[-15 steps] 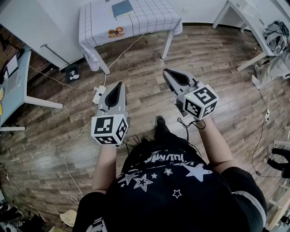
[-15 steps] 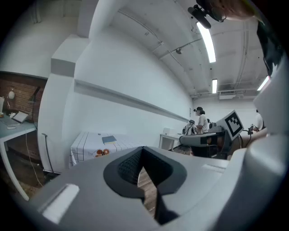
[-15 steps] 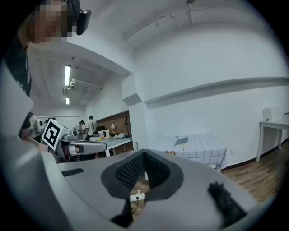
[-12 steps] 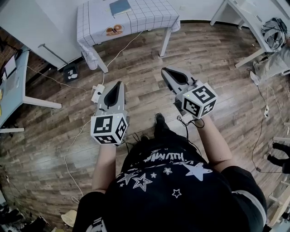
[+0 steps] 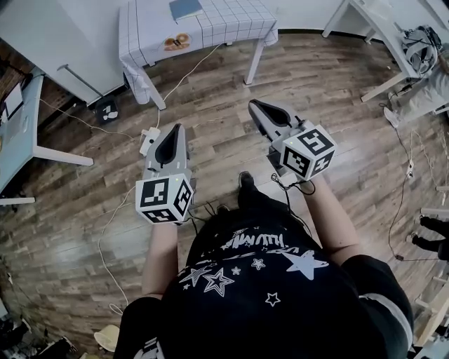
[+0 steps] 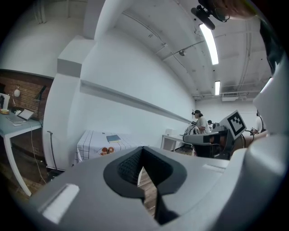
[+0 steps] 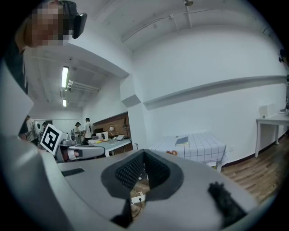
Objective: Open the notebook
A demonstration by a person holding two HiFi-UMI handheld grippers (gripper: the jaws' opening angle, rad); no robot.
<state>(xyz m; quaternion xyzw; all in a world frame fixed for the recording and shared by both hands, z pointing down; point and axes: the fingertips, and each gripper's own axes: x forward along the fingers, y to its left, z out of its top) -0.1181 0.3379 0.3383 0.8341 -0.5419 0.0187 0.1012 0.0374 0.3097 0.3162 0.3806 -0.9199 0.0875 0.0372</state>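
I have one notebook point(image 5: 186, 8) to work with, blue-grey and closed, lying flat on the far part of the one table with a checked cloth point(image 5: 235, 24), up at the top edge of the head view. From my left gripper point(image 5: 176, 128) it sits at about 12 o'clock, and from my right gripper point(image 5: 253, 104) at about 11 o'clock, well apart from both. Both tools hang over the wooden floor point(image 5: 330, 105), short of the table. In the left gripper view the notebook point(image 6: 113, 138) shows just above and left of the jaw tips at about 10 o'clock; in the right gripper view point(image 7: 182, 141) it lies at about 2 o'clock. Both of my grippers are clenched with the pads meeting at the tips and nothing between them. One orange-brown item point(image 5: 175, 42) lies on the cloth near the table's front edge, at 6 o'clock from the notebook
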